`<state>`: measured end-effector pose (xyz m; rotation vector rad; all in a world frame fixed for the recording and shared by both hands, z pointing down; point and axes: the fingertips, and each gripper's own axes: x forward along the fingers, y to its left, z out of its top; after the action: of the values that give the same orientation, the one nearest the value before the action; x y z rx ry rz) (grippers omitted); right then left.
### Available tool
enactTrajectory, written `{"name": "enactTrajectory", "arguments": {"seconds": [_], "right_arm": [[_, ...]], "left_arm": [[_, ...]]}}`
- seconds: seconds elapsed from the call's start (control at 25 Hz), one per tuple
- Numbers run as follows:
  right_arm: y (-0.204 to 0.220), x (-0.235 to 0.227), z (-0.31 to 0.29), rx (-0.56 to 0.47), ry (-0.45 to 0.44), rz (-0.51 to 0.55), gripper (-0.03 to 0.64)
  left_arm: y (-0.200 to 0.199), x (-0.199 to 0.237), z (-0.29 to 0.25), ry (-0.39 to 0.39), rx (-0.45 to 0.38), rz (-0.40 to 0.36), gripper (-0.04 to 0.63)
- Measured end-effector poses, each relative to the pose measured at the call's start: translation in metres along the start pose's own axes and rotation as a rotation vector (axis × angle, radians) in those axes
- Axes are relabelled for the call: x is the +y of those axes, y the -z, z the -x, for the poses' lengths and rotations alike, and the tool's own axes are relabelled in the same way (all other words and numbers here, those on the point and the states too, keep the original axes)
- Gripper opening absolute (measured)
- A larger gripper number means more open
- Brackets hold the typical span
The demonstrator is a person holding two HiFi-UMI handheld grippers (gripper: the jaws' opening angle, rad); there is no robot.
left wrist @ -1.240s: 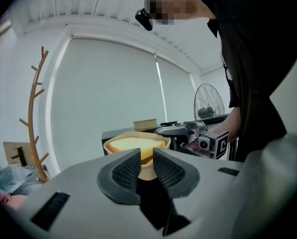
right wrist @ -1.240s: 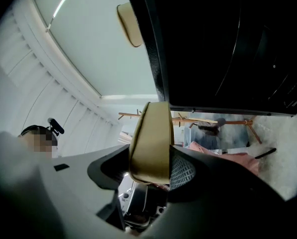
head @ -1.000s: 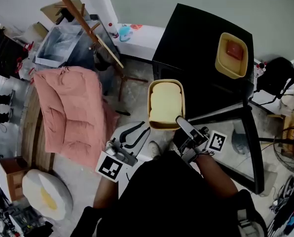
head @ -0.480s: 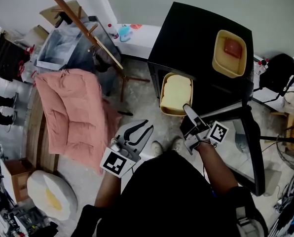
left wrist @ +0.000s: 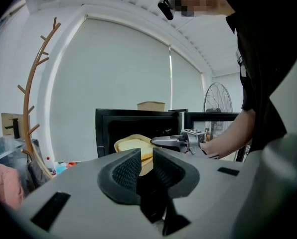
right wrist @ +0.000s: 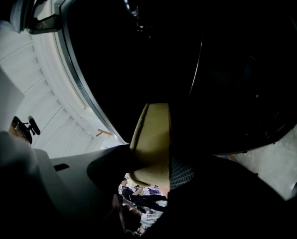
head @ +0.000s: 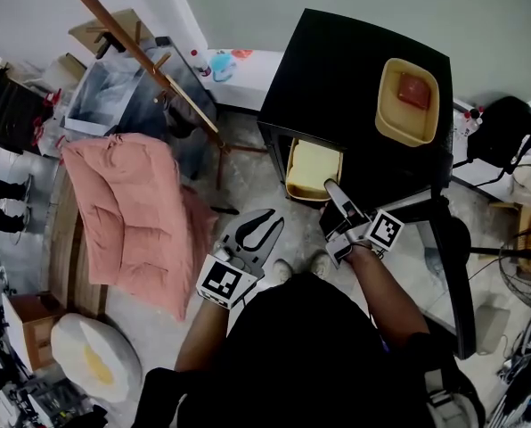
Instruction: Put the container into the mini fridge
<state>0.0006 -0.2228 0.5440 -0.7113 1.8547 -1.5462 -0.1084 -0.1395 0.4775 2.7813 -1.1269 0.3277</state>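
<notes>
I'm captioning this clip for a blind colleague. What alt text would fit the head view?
From above: the right gripper holds a yellow container by its near rim, halfway inside the open black mini fridge. The left gripper hangs empty above the floor, jaws slightly apart. Another yellow tub sits on the fridge.

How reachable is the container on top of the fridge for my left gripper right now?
Probably not as things stand. The left gripper hangs low in front of the fridge, while that top container sits at the far right of its top, across the right gripper and its held container. Nothing covers it.
</notes>
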Motion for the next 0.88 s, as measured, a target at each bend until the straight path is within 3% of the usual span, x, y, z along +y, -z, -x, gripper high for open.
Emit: {"name": "enactTrajectory", "arguments": {"seconds": [0.2, 0.4, 0.64, 0.88], "right_arm": [[-0.009, -0.009, -0.009, -0.035, -0.001, -0.071, 0.235], [-0.014, -0.011, -0.018, -0.038, 0.012, -0.082, 0.236], [-0.018, -0.011, -0.03, -0.028, 0.013, -0.084, 0.236], [-0.02, -0.012, -0.035, 0.003, 0.035, -0.031, 0.238]], "left_arm": [[0.017, 0.012, -0.038, 0.003, 0.006, 0.025, 0.081], [0.026, 0.008, -0.062, 0.062, 0.04, 0.039, 0.081], [0.029, 0.015, -0.076, 0.075, 0.05, 0.052, 0.081], [0.031, 0.012, -0.091, 0.099, 0.073, -0.027, 0.081]]}}
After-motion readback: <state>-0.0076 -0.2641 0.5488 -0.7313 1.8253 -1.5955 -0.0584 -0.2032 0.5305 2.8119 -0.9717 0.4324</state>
